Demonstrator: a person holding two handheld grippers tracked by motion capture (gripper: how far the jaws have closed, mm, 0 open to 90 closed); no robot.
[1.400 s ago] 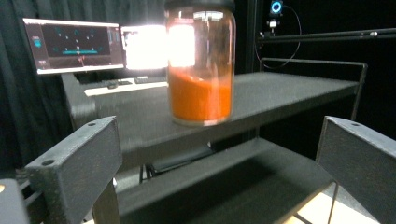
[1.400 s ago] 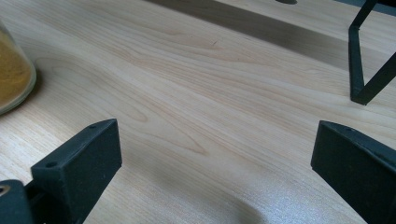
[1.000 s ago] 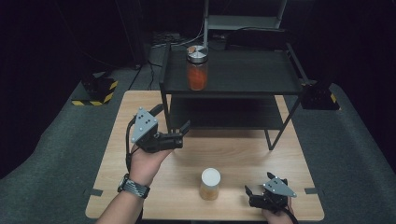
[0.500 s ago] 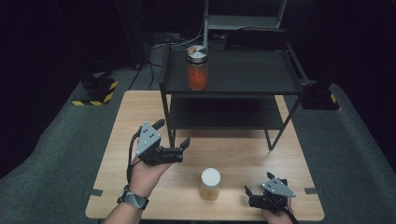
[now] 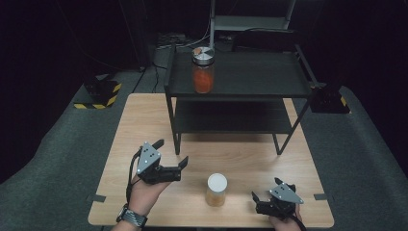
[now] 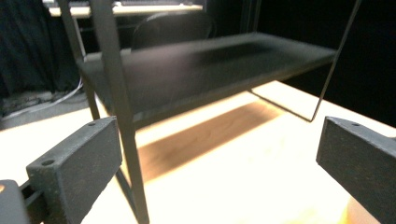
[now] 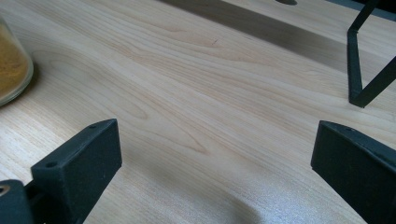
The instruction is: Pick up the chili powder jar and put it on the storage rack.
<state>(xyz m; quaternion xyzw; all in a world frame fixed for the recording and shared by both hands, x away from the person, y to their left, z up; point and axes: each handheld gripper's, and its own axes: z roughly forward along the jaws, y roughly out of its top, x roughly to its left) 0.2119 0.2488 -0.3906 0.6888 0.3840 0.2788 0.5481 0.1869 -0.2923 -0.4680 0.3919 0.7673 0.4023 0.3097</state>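
One squat glass jar with a white lid (image 5: 217,189), filled with yellow-orange powder, stands on the pale wood-grain table (image 5: 144,120) between the grippers, nothing gripping it. The left gripper (image 5: 169,156) hangs beside it, jaws apart; the right gripper (image 5: 262,196) rests low, jaws spread. Beyond stands a black metal shelf rack (image 5: 250,74).

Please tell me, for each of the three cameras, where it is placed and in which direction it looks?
High view: above the near side, looking forward and down on the table, shelf rack, both hands and tools.
Left gripper view: on the left tool, facing the rack's lower shelf; its open jaws show.
Right gripper view: on the right tool, low over the wood; open jaws show.
Shared: the yellow jar and a rack leg.
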